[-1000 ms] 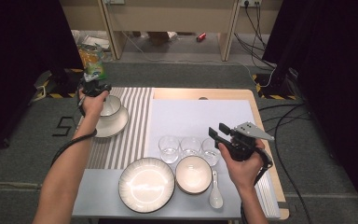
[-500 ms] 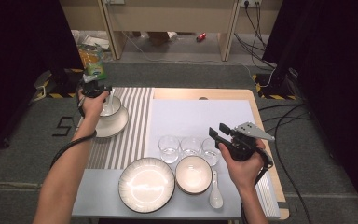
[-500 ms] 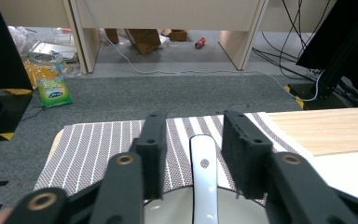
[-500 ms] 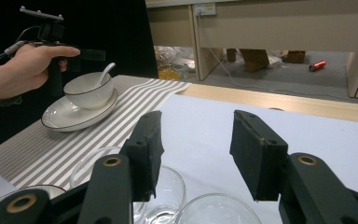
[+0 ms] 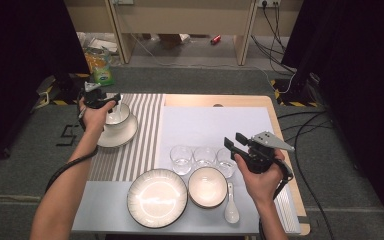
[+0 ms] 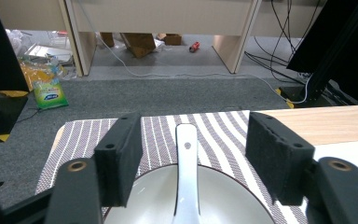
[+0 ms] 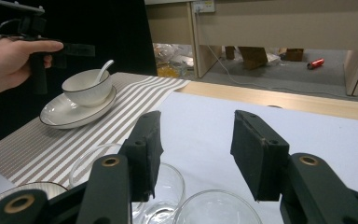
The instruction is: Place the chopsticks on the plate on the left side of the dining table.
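Observation:
A white spoon (image 6: 185,163) rests in a white bowl (image 5: 116,116) that stands on a plate (image 5: 117,135) on the striped mat's far left. My left gripper (image 5: 111,101) hovers just over the bowl; its jaws have just been opening and now stand wide on either side of the spoon's handle without touching it (image 6: 193,140). My right gripper (image 5: 236,141) is open and empty, held above a row of three glasses (image 5: 205,156). In the right gripper view two glasses (image 7: 216,207) lie just beneath its jaws (image 7: 196,144).
At the near edge stand a large white plate (image 5: 156,197), a smaller bowl (image 5: 207,186) and a second spoon (image 5: 231,210). A striped mat (image 5: 140,135) covers the left, a white mat (image 5: 215,122) the middle. A snack bag (image 5: 100,65) lies on the floor beyond.
The left gripper's jaws have spread apart around the spoon, and that hand has drawn slightly back and up from the bowl. The right hand has kept still.

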`<action>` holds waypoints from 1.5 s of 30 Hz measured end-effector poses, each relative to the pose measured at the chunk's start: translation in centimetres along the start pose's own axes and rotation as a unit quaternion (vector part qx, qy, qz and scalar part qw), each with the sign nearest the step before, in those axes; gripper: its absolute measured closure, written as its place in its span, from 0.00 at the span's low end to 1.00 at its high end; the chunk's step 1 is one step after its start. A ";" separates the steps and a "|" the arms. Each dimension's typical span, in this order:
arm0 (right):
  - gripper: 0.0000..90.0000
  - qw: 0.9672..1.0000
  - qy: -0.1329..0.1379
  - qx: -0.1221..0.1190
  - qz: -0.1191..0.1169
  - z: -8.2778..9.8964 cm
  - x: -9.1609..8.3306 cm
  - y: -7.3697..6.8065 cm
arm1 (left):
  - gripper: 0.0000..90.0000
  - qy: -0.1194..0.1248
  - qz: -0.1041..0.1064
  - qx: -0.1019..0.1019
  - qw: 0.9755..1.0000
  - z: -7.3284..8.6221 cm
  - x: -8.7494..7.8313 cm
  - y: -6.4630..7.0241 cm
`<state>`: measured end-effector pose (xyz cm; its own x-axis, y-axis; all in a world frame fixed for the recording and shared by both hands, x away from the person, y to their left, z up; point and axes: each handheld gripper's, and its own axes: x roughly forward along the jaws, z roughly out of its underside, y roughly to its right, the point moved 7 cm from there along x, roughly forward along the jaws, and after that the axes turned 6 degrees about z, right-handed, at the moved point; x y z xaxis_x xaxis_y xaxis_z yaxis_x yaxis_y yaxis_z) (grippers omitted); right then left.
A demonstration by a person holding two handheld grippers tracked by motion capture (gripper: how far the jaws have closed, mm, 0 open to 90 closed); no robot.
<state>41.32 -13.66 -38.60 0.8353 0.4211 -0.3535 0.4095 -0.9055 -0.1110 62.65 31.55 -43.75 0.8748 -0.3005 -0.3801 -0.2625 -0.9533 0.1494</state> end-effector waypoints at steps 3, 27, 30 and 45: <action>0.58 1.000 -0.002 -0.001 0.001 0.1 0.0 0.1 | 0.38 0.002 0.007 0.010 1.000 -0.2 -0.7 0.6; 0.57 1.000 -0.012 0.002 0.013 0.6 -0.7 0.9 | 0.35 0.007 0.070 0.046 0.996 1.6 -5.7 7.0; 0.57 1.000 -0.016 0.004 0.013 0.7 -0.8 0.9 | 0.35 0.004 0.078 0.050 0.996 2.2 -6.4 7.7; 0.57 0.999 -0.026 0.000 0.024 1.1 -1.2 1.4 | 0.35 0.017 0.112 0.068 0.991 3.8 -9.6 11.0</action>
<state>40.52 -15.50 -39.32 0.8336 0.3745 -0.4060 0.3698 -0.9244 -0.0934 49.84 23.84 -41.91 0.8009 -0.5065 -0.3193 -0.5024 -0.8586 0.1020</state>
